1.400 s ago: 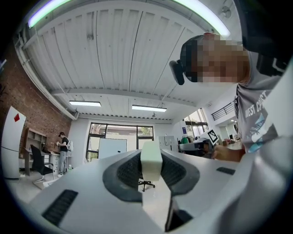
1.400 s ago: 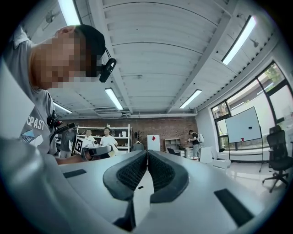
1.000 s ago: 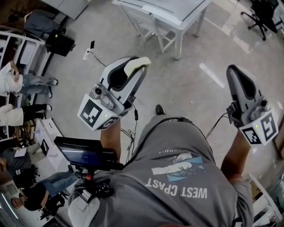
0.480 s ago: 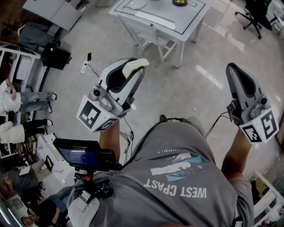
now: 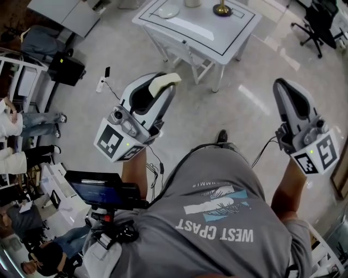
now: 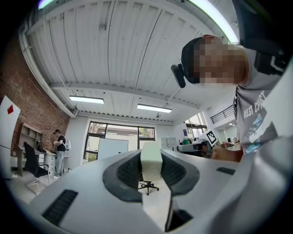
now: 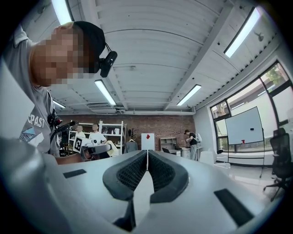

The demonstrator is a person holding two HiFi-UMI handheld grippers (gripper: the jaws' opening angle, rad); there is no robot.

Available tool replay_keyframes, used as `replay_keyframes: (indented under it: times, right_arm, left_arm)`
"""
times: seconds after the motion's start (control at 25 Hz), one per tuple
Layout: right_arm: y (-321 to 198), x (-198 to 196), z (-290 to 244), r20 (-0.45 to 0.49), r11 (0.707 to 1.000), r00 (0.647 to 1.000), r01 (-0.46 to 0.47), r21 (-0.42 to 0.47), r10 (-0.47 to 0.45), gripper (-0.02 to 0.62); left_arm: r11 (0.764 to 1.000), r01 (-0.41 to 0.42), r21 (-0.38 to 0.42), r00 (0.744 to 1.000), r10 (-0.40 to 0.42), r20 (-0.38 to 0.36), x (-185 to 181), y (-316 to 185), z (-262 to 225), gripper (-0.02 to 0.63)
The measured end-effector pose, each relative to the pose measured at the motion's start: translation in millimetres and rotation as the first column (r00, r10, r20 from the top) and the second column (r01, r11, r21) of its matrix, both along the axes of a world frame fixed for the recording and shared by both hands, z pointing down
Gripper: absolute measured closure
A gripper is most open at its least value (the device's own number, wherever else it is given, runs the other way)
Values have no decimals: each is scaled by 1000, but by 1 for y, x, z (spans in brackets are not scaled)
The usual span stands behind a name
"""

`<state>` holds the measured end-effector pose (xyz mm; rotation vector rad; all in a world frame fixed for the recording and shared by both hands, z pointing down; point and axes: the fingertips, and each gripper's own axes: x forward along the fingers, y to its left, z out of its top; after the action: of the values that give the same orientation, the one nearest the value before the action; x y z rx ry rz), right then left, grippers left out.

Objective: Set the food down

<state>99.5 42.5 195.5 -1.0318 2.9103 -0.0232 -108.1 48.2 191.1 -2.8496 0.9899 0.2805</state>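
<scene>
My left gripper [image 5: 163,84] is raised at chest height and shut on a pale cream block of food [image 5: 161,82], whose end sticks out past the jaw tips. In the left gripper view the same food [image 6: 151,160] stands clamped between the dark pads, pointing up toward the ceiling. My right gripper [image 5: 286,89] is held up at the right, shut with nothing between its pads; the right gripper view shows the pads [image 7: 132,172] pressed together. A white table [image 5: 190,30] stands ahead on the floor, well beyond both grippers.
On the white table sit a plate [image 5: 168,11] and a brass-coloured stand [image 5: 222,9]. A black office chair [image 5: 321,16] is at the far right. Shelving and seated people [image 5: 16,130] line the left side. A cable and a small device [image 5: 107,71] lie on the floor.
The view has moved forward: the white table has come further into frame at the top. Both grippers keep their pose, the left still holding the food.
</scene>
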Motion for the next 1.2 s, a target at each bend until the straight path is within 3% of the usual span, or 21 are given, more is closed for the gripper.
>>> replay_keyframes:
  times: [0.28, 0.56, 0.84, 1.2]
  right_arm:
    - [-65, 24, -6, 0, 997, 997, 81, -5, -81, 588]
    - [-99, 36, -1, 19, 992, 992, 126, 0, -126, 588]
    - [-118, 15, 6, 27, 993, 993, 118, -16, -118, 588]
    - [-145, -22, 0, 22, 999, 999, 30, -16, -30, 588]
  left_arm:
    - [996, 84, 4, 996, -84, -8, 25, -52, -5, 502]
    - [992, 123, -2, 992, -123, 21, 41, -74, -1, 502]
    - [993, 119, -15, 993, -118, 29, 20, -92, 3, 502]
    - [1000, 30, -2, 999, -30, 13, -20, -138, -4, 502]
